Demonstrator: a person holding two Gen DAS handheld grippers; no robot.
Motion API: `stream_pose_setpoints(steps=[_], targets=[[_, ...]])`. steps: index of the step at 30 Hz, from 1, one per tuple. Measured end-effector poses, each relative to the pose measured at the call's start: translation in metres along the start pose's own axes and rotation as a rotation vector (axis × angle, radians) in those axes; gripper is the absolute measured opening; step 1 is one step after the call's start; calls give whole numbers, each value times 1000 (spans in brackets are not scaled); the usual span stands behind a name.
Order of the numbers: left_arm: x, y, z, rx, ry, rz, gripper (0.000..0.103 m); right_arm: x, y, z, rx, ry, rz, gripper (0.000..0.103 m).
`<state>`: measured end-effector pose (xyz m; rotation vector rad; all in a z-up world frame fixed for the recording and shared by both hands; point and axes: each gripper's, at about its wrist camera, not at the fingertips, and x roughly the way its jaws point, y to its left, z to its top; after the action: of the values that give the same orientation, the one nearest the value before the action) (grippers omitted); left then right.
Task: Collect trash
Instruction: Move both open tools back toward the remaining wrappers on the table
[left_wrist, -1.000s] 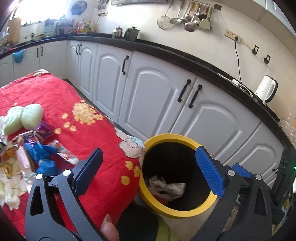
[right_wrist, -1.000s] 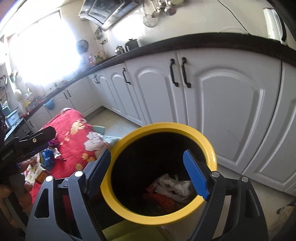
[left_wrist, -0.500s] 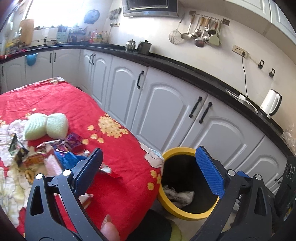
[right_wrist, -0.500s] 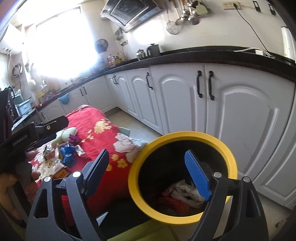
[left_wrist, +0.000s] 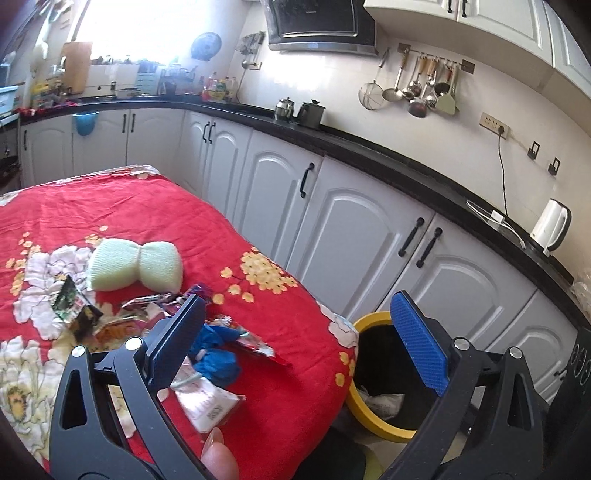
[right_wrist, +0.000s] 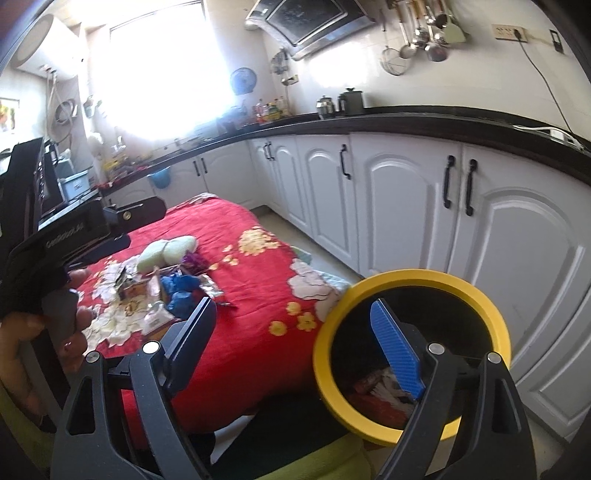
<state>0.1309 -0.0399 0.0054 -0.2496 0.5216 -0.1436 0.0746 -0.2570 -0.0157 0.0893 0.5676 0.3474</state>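
Left wrist: wide-spread fingers (left_wrist: 177, 341) hover just above wrappers (left_wrist: 214, 354); right gripper (right_wrist: 295, 354) gapes empty.

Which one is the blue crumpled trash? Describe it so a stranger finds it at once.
Start at the table under the red flowered cloth, beside the black bin with the yellow rim. Wrappers lie in a heap near the table's bin-side end, in front of a pale green bow-shaped sponge. The blue crumpled plastic lump lies there: the only solid blue piece among printed, shiny wrappers.

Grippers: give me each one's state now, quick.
Left gripper: open, holding nothing.
Right gripper: open, holding nothing.
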Motion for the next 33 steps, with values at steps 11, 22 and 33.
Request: stream_pose_setpoints(steps=[11,22,33], targets=[[-13,29,7,-34,-27,38,92,9,40,1,-69,12,71,83],[-18,74,13,-98,-41,93,92,31,75,-2,-131,47,138,83],[-17,126,22,-152,-41,168,92,69,106,-8,-191,131,214,83]])
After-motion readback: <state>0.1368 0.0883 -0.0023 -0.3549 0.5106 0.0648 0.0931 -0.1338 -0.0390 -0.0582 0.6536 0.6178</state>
